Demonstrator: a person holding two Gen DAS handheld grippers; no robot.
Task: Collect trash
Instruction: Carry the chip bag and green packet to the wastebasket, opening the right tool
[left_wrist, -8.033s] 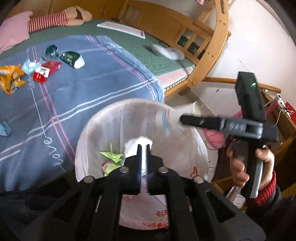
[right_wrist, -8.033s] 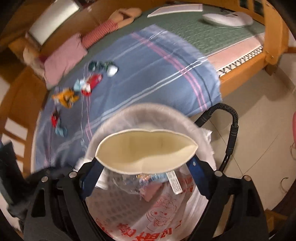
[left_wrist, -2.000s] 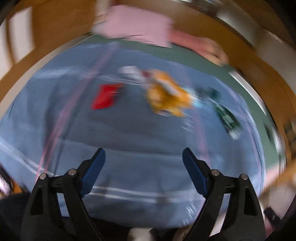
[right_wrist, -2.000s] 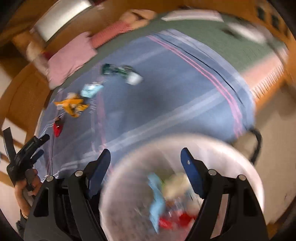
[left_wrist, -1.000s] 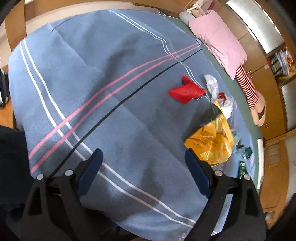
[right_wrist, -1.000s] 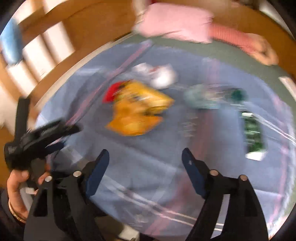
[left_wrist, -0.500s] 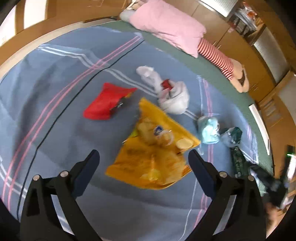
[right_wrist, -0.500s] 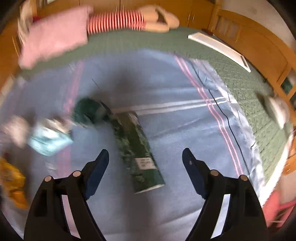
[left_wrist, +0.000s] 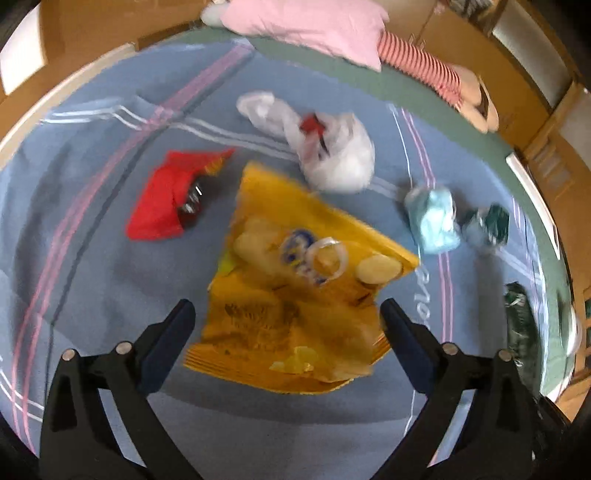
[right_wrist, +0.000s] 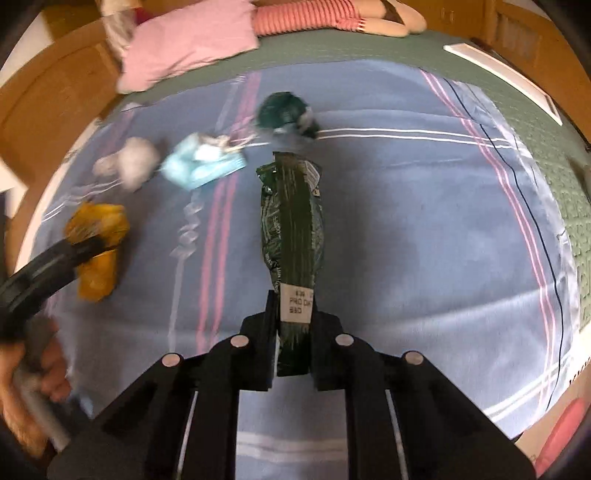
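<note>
Wrapper (right_wrist: 291, 229), green, now clamped by right gripper (right_wrist: 293, 328), was loose 0.5 s ago; left gripper (left_wrist: 286, 321) wide over yellow bag (left_wrist: 295, 295) mid-bed (left_wrist: 92, 295).

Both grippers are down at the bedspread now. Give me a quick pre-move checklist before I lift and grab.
1. Right gripper shut on the dark green wrapper: ok, pinched at its near end.
2. Wrapper lifted off the blue bedspread: cannot tell.
3. Left gripper open: ok, jaws wide apart.
4. Yellow chip bag lined up between the left fingers: ok; contact cannot tell.
5. Trash bag within reach: cannot tell, not in view.
6. Other litter left: not ok; red wrapper, white plastic bag, light blue wad remain.
</note>
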